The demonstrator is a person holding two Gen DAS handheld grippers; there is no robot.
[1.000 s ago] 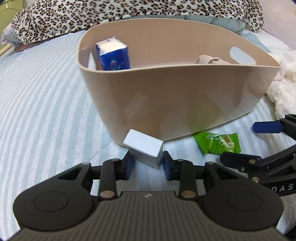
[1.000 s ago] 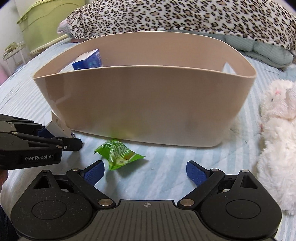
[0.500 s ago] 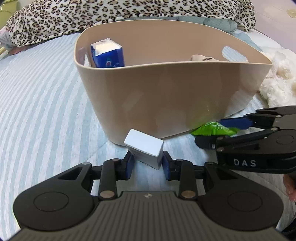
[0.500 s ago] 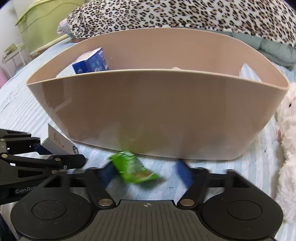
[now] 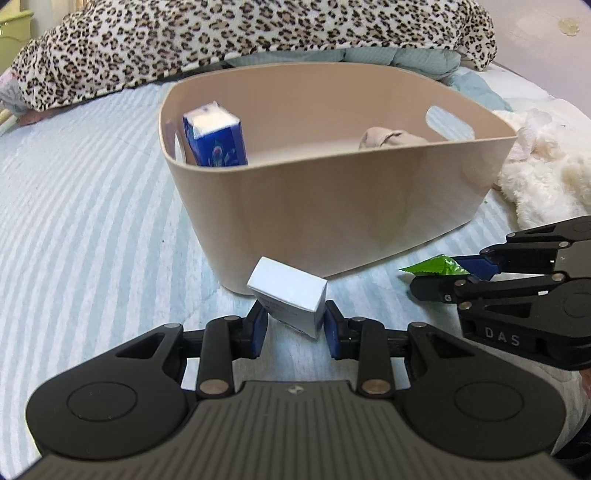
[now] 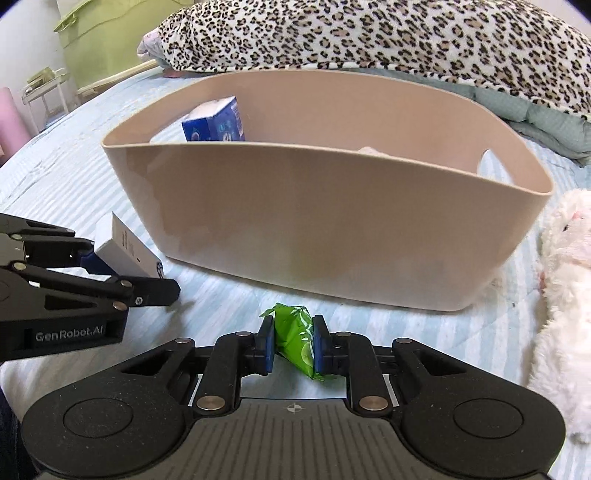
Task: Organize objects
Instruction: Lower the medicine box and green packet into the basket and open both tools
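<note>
A beige plastic basket stands on the striped bedspread. Inside it are a blue carton and a beige cloth. My left gripper is shut on a small white box, held just in front of the basket's near wall; the box also shows in the right wrist view. My right gripper is shut on a green snack packet, held above the bedspread in front of the basket; the packet also shows in the left wrist view.
A white plush toy lies to the right of the basket. A leopard-print blanket is piled behind it. A green cabinet stands at the far left beyond the bed.
My right gripper moved in on the green packet, closed on it and raised it off the bedspread. My left gripper kept its hold on the white box and rose higher.
</note>
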